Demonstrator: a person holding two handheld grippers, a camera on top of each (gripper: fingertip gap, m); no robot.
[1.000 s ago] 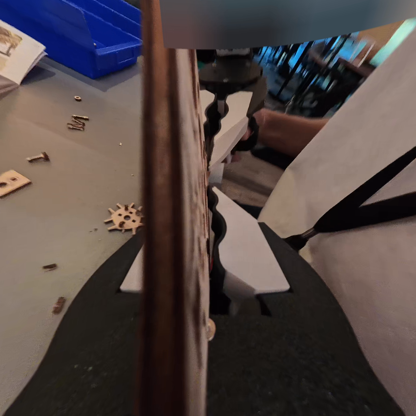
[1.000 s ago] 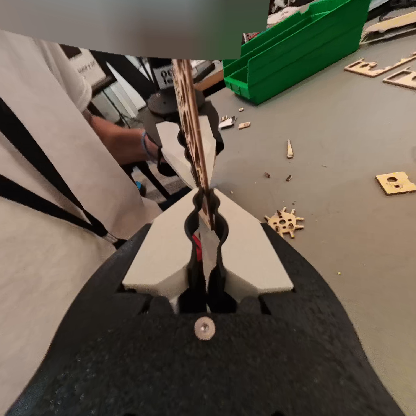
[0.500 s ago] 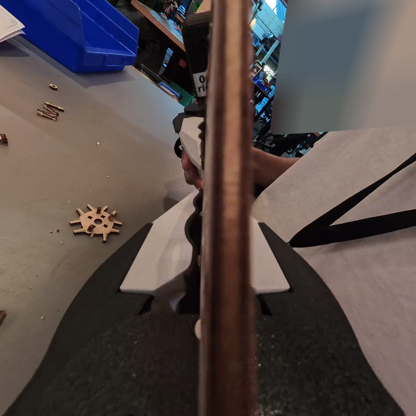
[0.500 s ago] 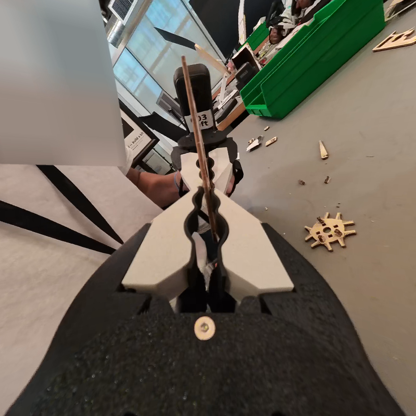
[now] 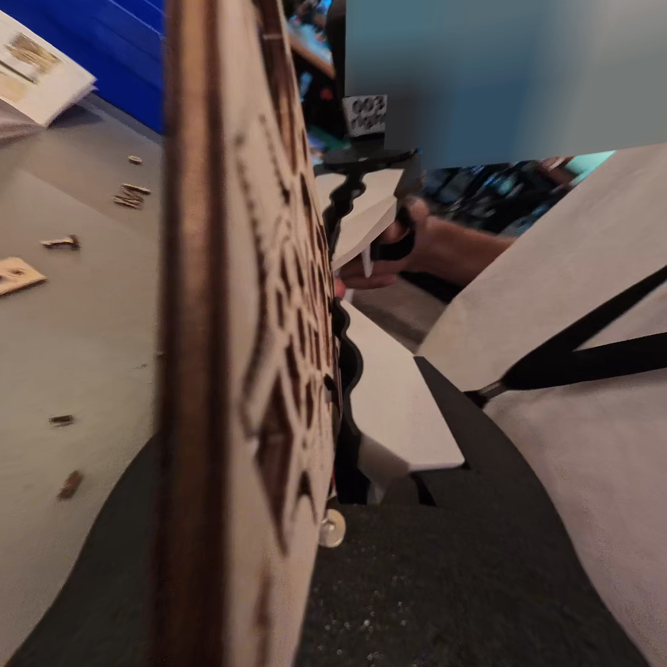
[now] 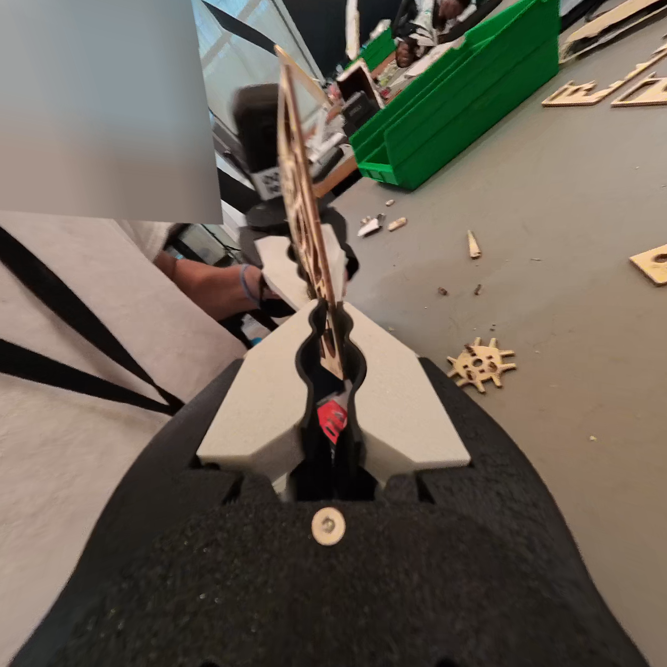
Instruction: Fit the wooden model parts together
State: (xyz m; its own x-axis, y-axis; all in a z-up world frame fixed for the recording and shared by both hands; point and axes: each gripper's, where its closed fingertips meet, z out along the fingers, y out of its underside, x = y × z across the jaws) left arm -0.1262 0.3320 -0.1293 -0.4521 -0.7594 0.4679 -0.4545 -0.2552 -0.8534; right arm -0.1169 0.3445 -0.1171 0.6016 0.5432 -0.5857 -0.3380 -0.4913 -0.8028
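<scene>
A thin laser-cut wooden sheet [image 5: 231, 325] with a lattice pattern is held between both grippers above the grey table. My left gripper [image 5: 326, 306] is shut on one edge of it; the sheet hides the left finger, and the right finger [image 5: 389, 397] shows. My right gripper [image 6: 330, 314] is shut on the opposite edge of the sheet [image 6: 301, 216], which stands upright and tilted. Each gripper shows beyond the sheet in the other's view, the left gripper [image 6: 310, 260] and the right gripper [image 5: 364, 213]. A gear-shaped wooden part [image 6: 480, 364] lies on the table [image 6: 541, 469].
A green bin [image 6: 469, 119], flat wooden frames [image 6: 613, 90] and a square wooden piece [image 6: 653, 269] lie to the right. A blue bin [image 5: 108, 54], a booklet [image 5: 36, 79] and small wooden scraps [image 5: 130, 195] lie to the left. The person's white shirt [image 5: 577, 505] is close by. Left tips and right tips are each some 20 centimetres from the square wooden piece [image 6: 653, 269]. It is also in sight in the left wrist view [image 5: 17, 279].
Both grippers have swung together with the sheet. In the left wrist view the sheet has turned from edge-on to showing its patterned face. Both grips have held.
</scene>
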